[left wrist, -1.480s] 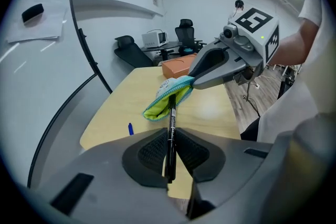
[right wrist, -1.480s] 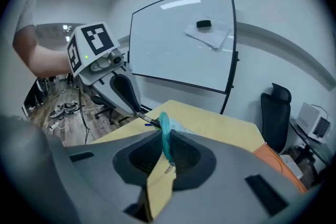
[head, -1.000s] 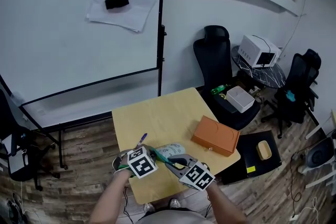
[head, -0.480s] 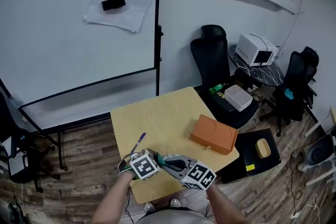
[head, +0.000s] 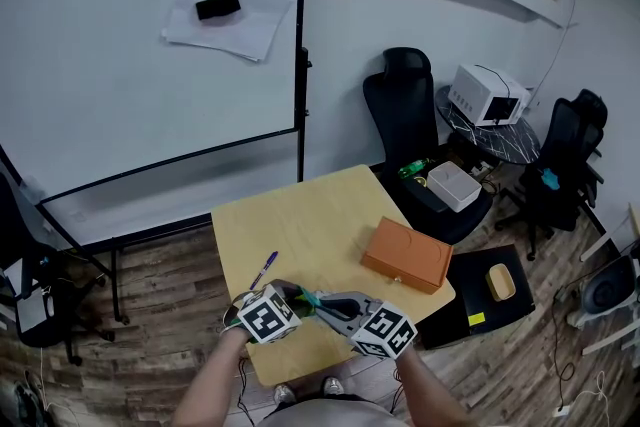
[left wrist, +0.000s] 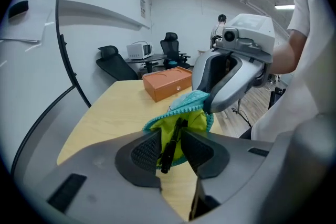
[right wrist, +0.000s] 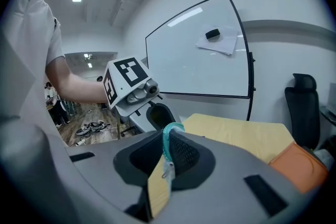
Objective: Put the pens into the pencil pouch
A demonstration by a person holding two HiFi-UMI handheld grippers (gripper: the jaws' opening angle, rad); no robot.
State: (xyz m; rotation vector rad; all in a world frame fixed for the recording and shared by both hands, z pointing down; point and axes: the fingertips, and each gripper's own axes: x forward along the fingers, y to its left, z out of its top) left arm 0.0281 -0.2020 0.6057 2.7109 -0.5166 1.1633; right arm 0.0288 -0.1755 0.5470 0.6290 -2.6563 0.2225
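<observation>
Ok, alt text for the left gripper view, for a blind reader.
A black pen stands between the left gripper's jaws, which have just been opening, its end in a teal pouch the right gripper holds over a table; orange box behind.

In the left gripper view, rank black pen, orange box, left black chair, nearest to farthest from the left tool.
1. Black pen, between the left tool's jaws, which have just been opening.
2. Orange box, on the table.
3. Left black chair, beyond it.
</observation>
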